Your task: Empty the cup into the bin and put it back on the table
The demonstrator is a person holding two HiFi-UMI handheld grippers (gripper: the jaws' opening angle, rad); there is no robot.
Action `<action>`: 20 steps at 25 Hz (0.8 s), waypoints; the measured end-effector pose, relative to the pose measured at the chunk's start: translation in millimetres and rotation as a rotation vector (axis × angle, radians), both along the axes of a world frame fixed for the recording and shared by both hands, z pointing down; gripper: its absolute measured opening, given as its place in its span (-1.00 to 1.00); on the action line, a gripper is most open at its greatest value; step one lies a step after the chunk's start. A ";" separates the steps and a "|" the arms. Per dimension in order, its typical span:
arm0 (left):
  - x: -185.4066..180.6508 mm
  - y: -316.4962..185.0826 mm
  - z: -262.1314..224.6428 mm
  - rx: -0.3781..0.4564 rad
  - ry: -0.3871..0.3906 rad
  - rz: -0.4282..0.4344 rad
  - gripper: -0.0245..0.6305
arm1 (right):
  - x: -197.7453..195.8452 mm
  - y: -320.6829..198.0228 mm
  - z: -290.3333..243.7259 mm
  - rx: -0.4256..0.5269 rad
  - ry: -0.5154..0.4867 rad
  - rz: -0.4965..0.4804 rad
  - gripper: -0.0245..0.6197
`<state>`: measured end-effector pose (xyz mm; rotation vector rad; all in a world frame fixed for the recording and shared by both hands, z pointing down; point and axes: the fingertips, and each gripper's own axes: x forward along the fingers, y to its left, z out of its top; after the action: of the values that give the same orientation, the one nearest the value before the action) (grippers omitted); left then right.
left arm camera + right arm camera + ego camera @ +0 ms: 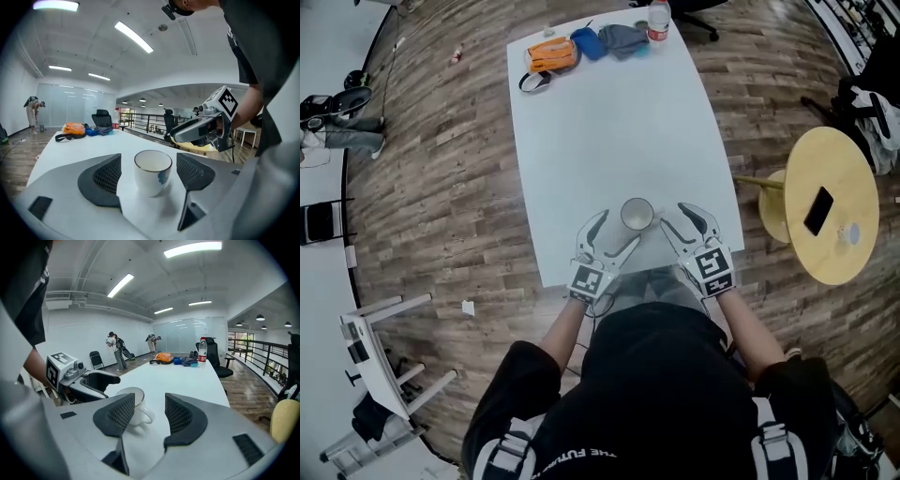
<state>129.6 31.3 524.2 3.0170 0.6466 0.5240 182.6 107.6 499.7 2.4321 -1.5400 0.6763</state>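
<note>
A white cup (637,214) with a dark rim stands upright near the front edge of the white table (600,131). In the left gripper view the cup (153,171) sits between the spread jaws of my left gripper (149,164), with a gap to the pads on both sides. The left gripper (612,239) is open, just left of the cup. My right gripper (686,221) is open too, just right of the cup. In the right gripper view the cup (139,414) shows its handle and is partly hidden behind the left jaw of that gripper (149,412). I see no bin.
At the table's far end lie an orange bag (551,54), a blue pouch (589,42), a grey cloth (623,38) and a water bottle (658,22). A round yellow side table (836,202) with a phone (817,211) stands to the right. A white rack (380,361) stands on the floor to the left.
</note>
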 end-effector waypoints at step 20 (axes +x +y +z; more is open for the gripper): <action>45.0 15.9 58.0 -0.017 0.018 0.264 0.23 | 41.5 -36.3 94.3 -0.104 0.033 -0.076 -0.38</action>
<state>174.6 47.1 582.2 2.9396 1.0537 0.4942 224.1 71.2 594.0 2.2861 -1.5365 0.6806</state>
